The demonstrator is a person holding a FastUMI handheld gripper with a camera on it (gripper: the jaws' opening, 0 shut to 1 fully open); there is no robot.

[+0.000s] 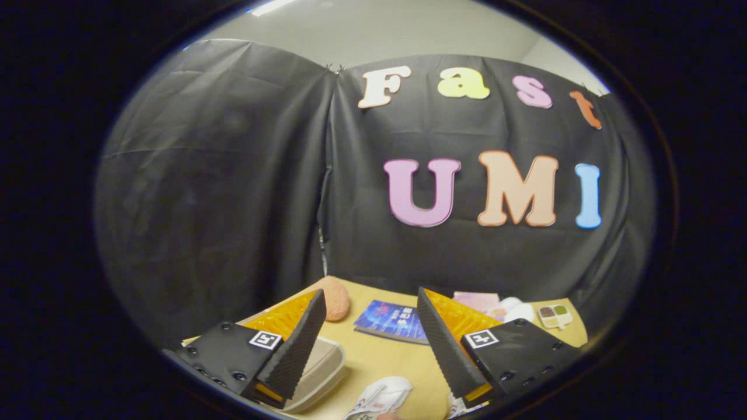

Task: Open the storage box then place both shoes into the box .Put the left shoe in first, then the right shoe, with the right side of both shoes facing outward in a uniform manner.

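My gripper is open and held well above the tan table, with nothing between its fingers. A beige storage box with a closed-looking lid lies under the left finger, mostly hidden by it. A white shoe with coloured print lies on the table below the gap between the fingers. The edge of a second white shoe peeks out beneath the right finger; the rest of it is hidden.
Beyond the fingers lie a blue book, a round pinkish-orange lump, a pink flat item, a white object and a small palette-like tray. The black cloth wall stands right behind the table's far edge.
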